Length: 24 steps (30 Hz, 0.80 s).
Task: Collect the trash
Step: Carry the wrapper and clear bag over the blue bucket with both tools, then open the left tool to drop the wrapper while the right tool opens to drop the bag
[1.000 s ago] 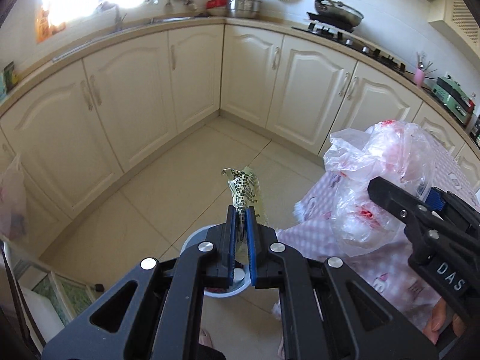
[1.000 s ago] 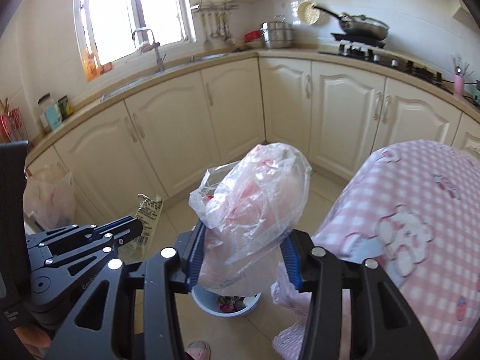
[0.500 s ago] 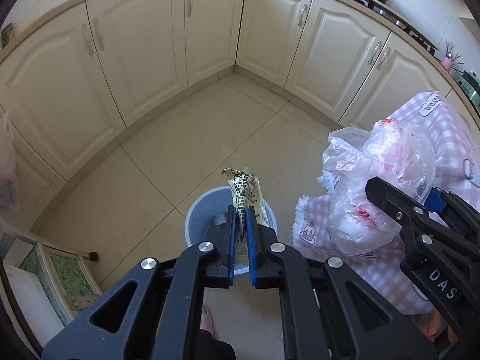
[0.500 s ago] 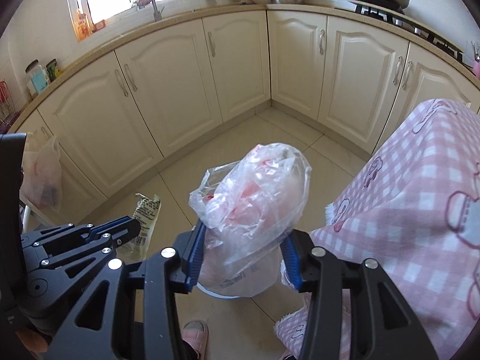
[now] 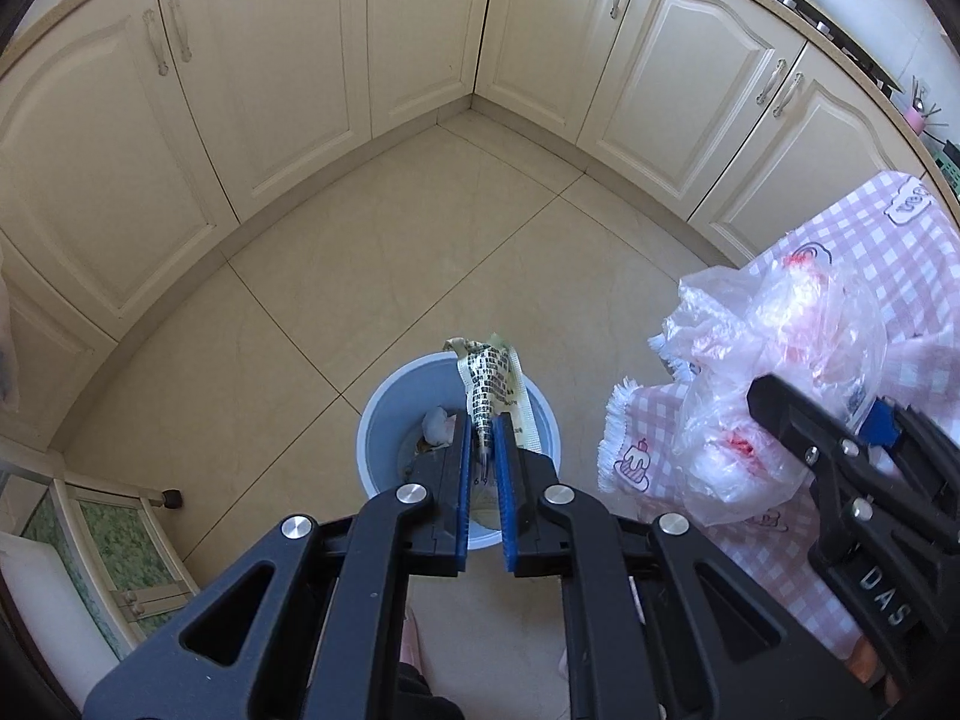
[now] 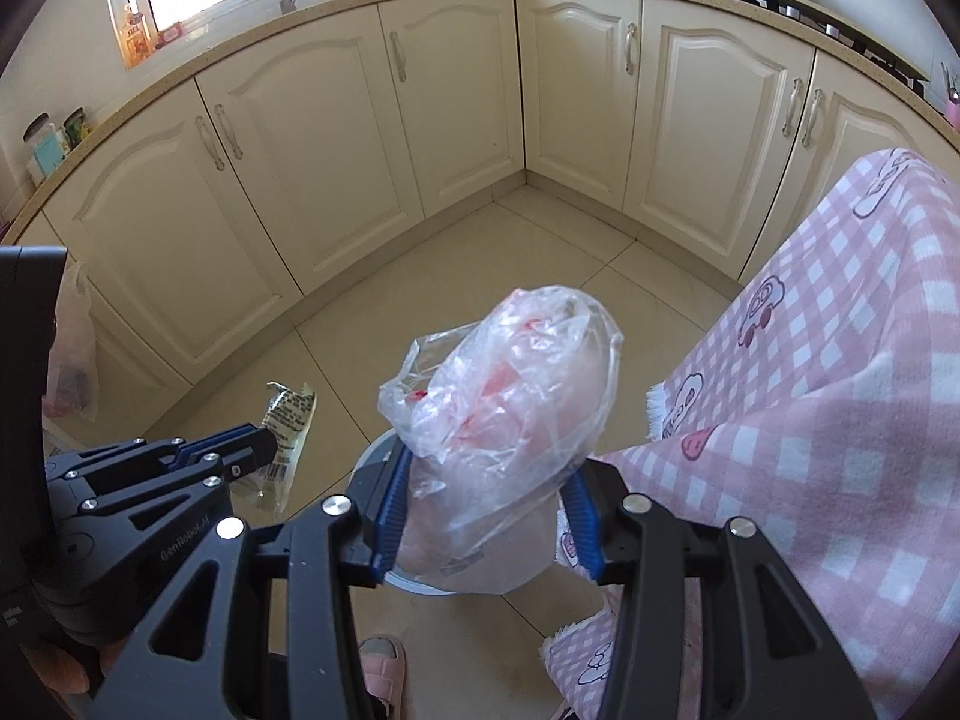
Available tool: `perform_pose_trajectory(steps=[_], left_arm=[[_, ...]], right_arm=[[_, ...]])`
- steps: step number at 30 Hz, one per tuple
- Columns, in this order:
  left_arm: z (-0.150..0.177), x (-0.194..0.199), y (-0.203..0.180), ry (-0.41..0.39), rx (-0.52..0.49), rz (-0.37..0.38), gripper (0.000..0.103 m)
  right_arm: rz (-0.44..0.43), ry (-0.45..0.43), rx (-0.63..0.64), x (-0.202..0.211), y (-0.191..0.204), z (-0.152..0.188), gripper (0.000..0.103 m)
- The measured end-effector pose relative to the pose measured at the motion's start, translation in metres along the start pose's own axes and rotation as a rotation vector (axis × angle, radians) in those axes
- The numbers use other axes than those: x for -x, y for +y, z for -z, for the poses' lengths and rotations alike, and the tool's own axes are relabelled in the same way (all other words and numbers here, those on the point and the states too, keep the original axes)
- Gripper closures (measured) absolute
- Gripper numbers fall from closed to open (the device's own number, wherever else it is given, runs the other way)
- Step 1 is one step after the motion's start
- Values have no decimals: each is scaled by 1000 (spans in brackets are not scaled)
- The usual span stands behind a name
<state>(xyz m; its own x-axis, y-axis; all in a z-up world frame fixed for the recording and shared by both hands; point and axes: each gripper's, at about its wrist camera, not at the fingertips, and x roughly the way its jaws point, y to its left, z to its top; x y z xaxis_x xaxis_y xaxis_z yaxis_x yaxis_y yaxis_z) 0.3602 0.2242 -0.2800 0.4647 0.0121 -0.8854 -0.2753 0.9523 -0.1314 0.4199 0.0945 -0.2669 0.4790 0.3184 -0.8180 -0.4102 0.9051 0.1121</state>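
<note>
Wrapper (image 5: 492,384) — pinched in our left tool (image 5: 483,468), directly over bin (image 5: 375,420); right tool (image 6: 489,504) clamps bag (image 6: 510,396) beside it.

Right gripper (image 6: 489,495) at 6 o'clock, jaws clamped on crumpled clear plastic bag (image 6: 510,396) with red print. Pale blue bin (image 6: 384,450) directly beneath bag, mostly hidden. Left gripper (image 6: 267,441) at 8 o'clock, pinching printed wrapper (image 6: 291,420). Pink checked tablecloth (image 6: 840,360) at 3 o'clock. Cream cabinets (image 6: 336,138) across 10 to 2 o'clock. Pink slipper (image 6: 381,663) at 6 o'clock.
</note>
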Motion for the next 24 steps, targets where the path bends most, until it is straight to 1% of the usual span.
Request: perform_pose_trajectory(steps=[1,2,3,4,5,6,7,9,10,12,14,20,24], left_arm=[[-2,-1,0,-3,4,1,92],[-4,-2,1,-5,10,5,83],[-6,-3,1,-5,14,12,66],[-7,-3,2,-9,21,16,57],[-7,-2,2,-18,27,13,45],[-8,-1,3,-29,31,7,40],[-8,-1,4,-30,33,3,38],[-7,-3,10,-20,48,-2,29],[-7,-3,12,-19,58,-6,27],[-4,-2,21,-22,82,-21,20],[-3,-3,29,-16,98,-22,16],[2,-1,40,-11,119,-38,14],[3,0,47,-8,136,-46,14]], right_arm=[[2,1,-3,-2,-1,0,58],[3,2,-5,-3,-3,0,58],[3,4,-7,-4,-4,-1,58],[3,7,-9,-6,-5,-1,58],[3,8,-10,-7,-6,-1,58],[2,10,-12,-8,-7,0,58],[1,10,-13,-9,-8,0,58],[-1,13,-15,-11,-10,1,58],[-2,14,-16,-11,-10,1,58],[-5,20,-17,-14,-9,1,58],[-7,24,-15,-17,-8,2,58],[-27,41,-9,-24,-2,1,58],[-43,35,-14,-26,5,-4,57]])
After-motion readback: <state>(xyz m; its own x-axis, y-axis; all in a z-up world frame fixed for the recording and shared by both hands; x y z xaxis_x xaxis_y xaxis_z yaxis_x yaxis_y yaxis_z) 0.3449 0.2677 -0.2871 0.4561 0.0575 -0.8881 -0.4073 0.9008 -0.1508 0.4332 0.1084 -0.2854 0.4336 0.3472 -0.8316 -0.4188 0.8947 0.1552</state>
